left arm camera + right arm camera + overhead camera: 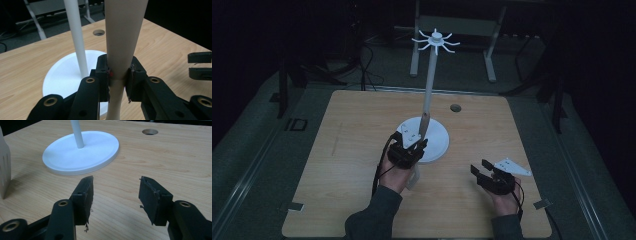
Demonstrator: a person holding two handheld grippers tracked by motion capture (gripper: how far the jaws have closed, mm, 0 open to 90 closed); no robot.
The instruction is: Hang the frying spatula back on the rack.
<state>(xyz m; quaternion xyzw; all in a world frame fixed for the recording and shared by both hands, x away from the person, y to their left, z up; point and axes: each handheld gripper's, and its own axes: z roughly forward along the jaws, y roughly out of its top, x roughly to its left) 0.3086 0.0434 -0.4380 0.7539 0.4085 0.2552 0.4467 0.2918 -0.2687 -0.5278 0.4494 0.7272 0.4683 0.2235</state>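
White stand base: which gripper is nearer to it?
Left. The left gripper is at the base's near edge, clamped on a beige utensil handle. The right gripper rests open on the table, off to the side.

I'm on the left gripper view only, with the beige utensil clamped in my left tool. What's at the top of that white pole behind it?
Observer: The pole ends in a ring of white hooks, well above the left tool.
Operator: Is anything in my right tool?
Observer: No. The right tool is open and empty, over bare table near the stand's round base.
Operator: What's the end of the utensil like, the one below my grip?
Observer: In the right gripper view, the utensil has a flat slotted end down near the tabletop. Whether it touches, I cannot tell.
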